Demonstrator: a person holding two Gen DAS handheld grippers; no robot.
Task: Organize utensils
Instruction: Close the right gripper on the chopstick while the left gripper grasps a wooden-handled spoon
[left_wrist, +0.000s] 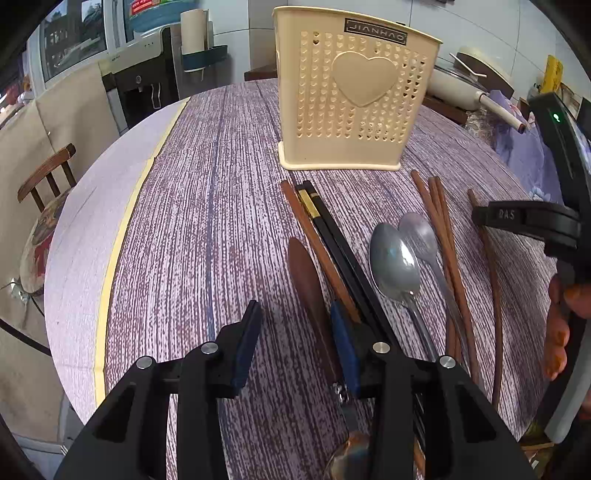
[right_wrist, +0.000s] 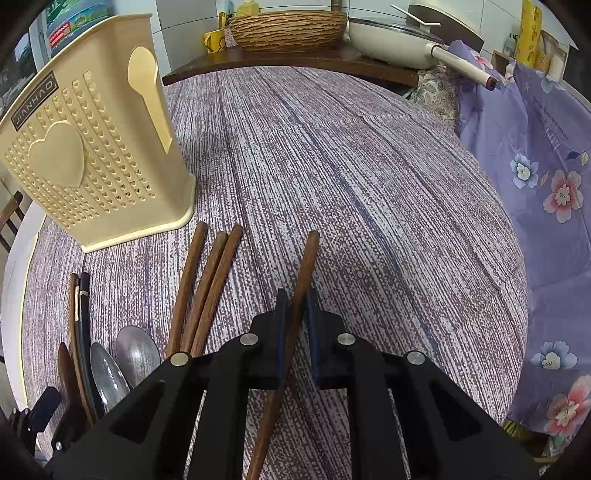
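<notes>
A single brown wooden chopstick (right_wrist: 301, 295) lies flat on the table, apart from the other utensils, on the side nearest the flowered purple cloth (right_wrist: 546, 155). Its long axis runs away from the person, roughly in line with the right gripper (right_wrist: 295, 306), and the chopstick passes straight between the two blue-padded fingers (right_wrist: 281, 325). The jaws are narrowed around it, with the pads at or almost at the wood; whether they have fully clamped cannot be told.

The right gripper is plainly the nearer one. The left gripper (left_wrist: 295, 328) hovers near the table's other side with its jaws spread wide and nothing between them, one finger over a dark wooden-handled utensil (left_wrist: 310, 295).

Just beside the single chopstick lie three more brown chopsticks (right_wrist: 205, 288), then two metal spoons (right_wrist: 122, 358), then a pair of black chopsticks (left_wrist: 332, 236) with another brown one (left_wrist: 306, 229) alongside, all pointing roughly the same way.

Beyond their far ends stands the cream plastic holder (left_wrist: 351, 96), upright, perforated, with a raised heart on its face. The purple streaked tablecloth (right_wrist: 369, 166) covers the round table. Judging from the layout, the chopstick must be lifted and tipped upright before it can drop into the holder.
</notes>
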